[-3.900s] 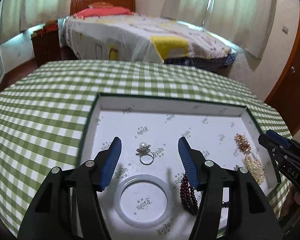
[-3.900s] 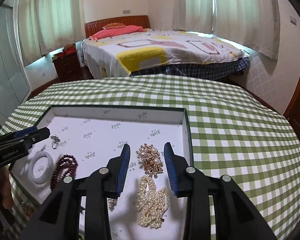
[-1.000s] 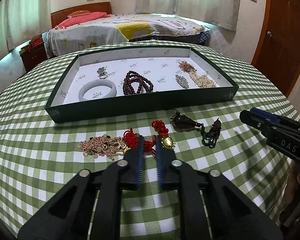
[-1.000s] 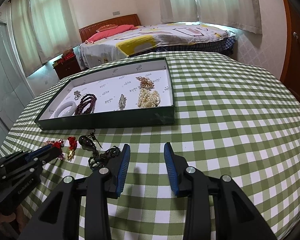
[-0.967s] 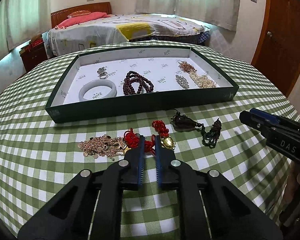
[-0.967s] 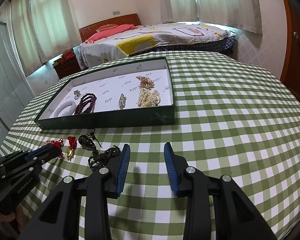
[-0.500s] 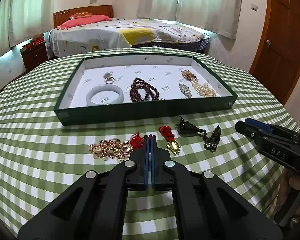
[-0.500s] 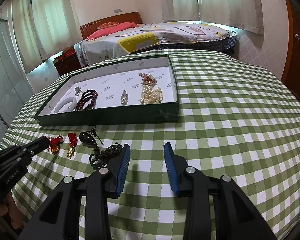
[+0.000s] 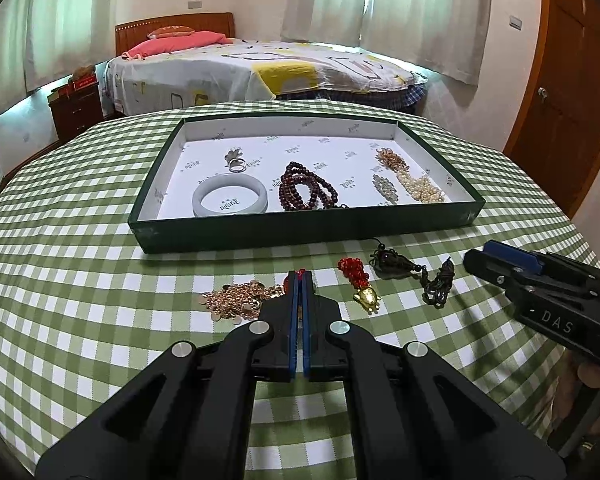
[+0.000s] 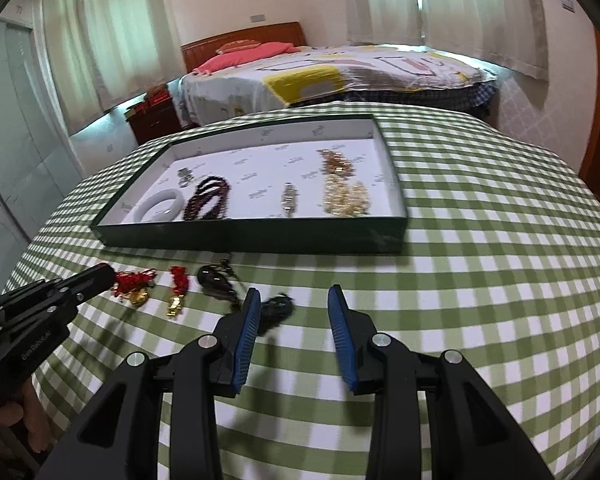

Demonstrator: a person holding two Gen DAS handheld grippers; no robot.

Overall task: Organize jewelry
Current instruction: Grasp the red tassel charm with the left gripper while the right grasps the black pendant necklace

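Left wrist: red charm between left claw tips.

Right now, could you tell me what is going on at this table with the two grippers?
A person is sorting jewelry into a green tray on the checked table. The tray already holds a pale bangle, dark red beads, a ring, a brooch and pearls. The left gripper is shut on a red-corded charm beside a gold chain pile. The right gripper is open above the cloth near a dark corded pendant. Another red charm with a gold piece lies outside the tray.
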